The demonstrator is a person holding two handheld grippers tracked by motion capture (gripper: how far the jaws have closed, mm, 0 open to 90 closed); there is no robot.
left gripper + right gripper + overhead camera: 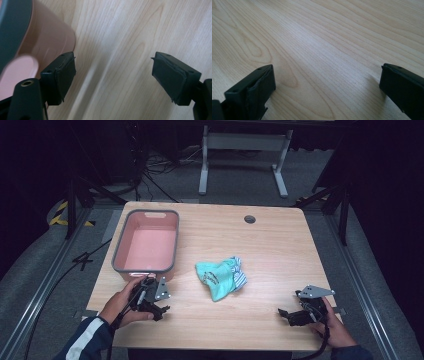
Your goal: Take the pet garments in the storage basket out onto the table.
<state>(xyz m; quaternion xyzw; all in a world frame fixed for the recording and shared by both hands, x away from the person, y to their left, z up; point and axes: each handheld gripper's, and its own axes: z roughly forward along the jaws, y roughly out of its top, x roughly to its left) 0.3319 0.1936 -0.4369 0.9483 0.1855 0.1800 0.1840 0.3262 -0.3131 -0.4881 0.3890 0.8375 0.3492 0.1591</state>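
My left gripper (159,306) sits just beside the pink tub (119,251), jaws wide, nothing between. Right gripper (286,316) near the table's (280,245) front edge, jaws wide, bare. Crumpled teal cloth (220,277) lies between the 2, mid-table.

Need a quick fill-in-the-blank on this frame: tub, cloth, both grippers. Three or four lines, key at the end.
1. The pink tub with the grey rim holds ____ inside.
2. The crumpled cloth on the table is mostly ____ in colour.
3. The gripper nearest the tub is the ____ gripper.
4. The right gripper has its jaws ____, with bare wood between them.

Missing words: nothing; teal; left; open
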